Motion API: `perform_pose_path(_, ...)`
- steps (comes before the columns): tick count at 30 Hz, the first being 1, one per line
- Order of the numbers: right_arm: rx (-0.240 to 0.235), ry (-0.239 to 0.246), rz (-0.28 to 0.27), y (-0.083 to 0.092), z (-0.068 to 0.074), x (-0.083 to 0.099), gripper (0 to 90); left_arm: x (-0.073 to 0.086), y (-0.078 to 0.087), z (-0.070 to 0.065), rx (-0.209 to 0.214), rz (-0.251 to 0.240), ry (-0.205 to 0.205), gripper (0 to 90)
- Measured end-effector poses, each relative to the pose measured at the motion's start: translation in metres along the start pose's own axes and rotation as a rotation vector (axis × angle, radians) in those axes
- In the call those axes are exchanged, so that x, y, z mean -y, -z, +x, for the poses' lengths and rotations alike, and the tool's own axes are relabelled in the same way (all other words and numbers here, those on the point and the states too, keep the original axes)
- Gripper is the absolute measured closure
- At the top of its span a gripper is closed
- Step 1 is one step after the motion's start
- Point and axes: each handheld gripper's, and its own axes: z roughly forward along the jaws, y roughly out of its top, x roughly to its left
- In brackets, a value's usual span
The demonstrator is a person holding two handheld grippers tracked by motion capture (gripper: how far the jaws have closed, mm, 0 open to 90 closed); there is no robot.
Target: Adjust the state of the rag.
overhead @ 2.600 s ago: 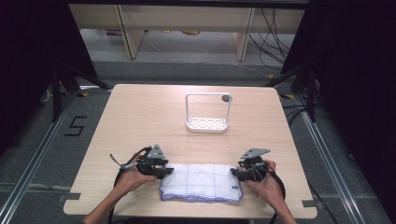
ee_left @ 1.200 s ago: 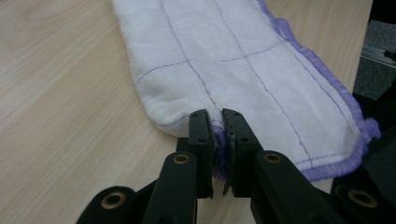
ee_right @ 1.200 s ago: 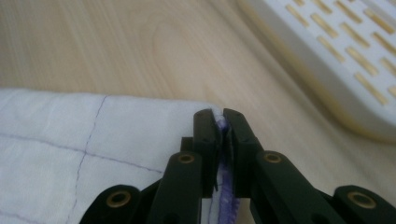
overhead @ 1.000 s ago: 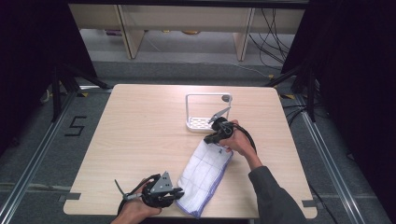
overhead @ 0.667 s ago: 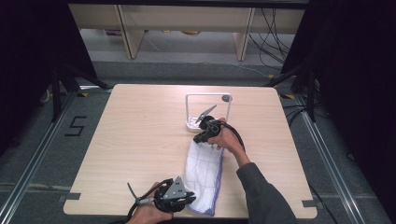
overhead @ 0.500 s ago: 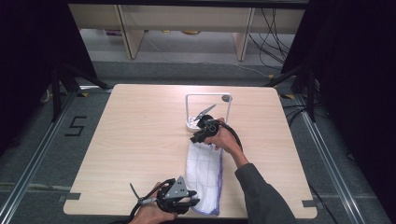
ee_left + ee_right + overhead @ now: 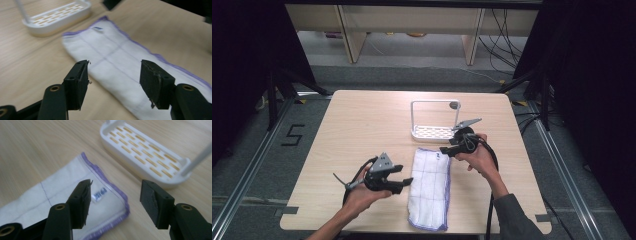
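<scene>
While the folded cloth (image 7: 430, 187) lies flat on the bench (image 7: 357, 125) before the white rack (image 7: 433, 131), the left claw (image 7: 404, 182) and right claw (image 7: 446, 150), jaws just opened wide, hold nothing.

White cloth (image 7: 430, 187) with purple edging, folded into a long strip, flat on table

Across the high view, the left half and far edge of the table (image 7: 362, 120) lie bare, while the white rack (image 7: 434, 131) with its tall wire handle stands just above centre, the folded cloth (image 7: 430, 186) lies flat below it, and both grippers flank that cloth.
</scene>
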Motion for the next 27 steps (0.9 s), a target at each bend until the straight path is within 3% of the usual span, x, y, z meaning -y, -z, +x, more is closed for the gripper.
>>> perform_pose_path(2, 0.031, -0.022, 0.015, 0.006, -0.004, 0.005, 42.7, -0.004, -0.012, 0.019, -0.042, 0.022, 0.016, 39.3)
perform_pose_path(4, 0.033, -0.062, -0.002, 0.006, -0.009, 0.011, 42.3, -0.008, -0.023, 0.033, -0.053, 0.042, 0.043, 39.3)
perform_pose_path(7, 0.043, -0.059, 0.009, 0.004, -0.011, 0.020, 42.0, -0.016, -0.040, 0.042, -0.078, 0.054, 0.048, 39.3)
perform_pose_path(8, 0.038, -0.077, 0.043, 0.005, -0.010, 0.021, 41.6, -0.020, -0.046, 0.045, -0.076, 0.067, 0.041, 38.4)
perform_pose_path(10, 0.056, -0.064, 0.039, 0.000, -0.012, 0.023, 41.9, -0.024, -0.055, 0.047, -0.078, 0.082, 0.047, 36.5)
perform_pose_path(11, 0.056, -0.094, 0.032, -0.003, -0.011, 0.024, 41.9, -0.027, -0.061, 0.048, -0.074, 0.087, 0.054, 36.5)
perform_pose_path(12, 0.051, -0.081, 0.055, -0.004, -0.011, 0.023, 41.9, -0.028, -0.064, 0.049, -0.063, 0.099, 0.044, 36.5)
perform_pose_path(16, 0.044, -0.083, 0.053, -0.011, -0.011, 0.024, 41.8, -0.030, -0.078, 0.052, -0.064, 0.117, 0.047, 37.8)
perform_pose_path(18, 0.043, -0.065, 0.069, -0.016, -0.010, 0.024, 41.7, -0.031, -0.083, 0.054, -0.081, 0.116, 0.051, 38.4)
perform_pose_path(22, 0.041, -0.082, 0.084, -0.024, -0.009, 0.024, 41.6, -0.034, -0.092, 0.059, -0.082, 0.130, 0.058, 41.2)
perform_pose_path(24, 0.040, -0.076, 0.084, -0.026, -0.010, 0.024, 41.8, -0.035, -0.098, 0.059, -0.071, 0.143, 0.045, 42.9)
perform_pose_path(26, 0.048, -0.081, 0.087, -0.028, -0.010, 0.024, 42.4, -0.035, -0.102, 0.057, -0.089, 0.158, -0.004, 45.3)
perform_pose_path(27, 0.049, -0.089, 0.093, -0.030, -0.011, 0.024, 42.8, -0.036, -0.104, 0.056, -0.077, 0.147, 0.003, 46.4)
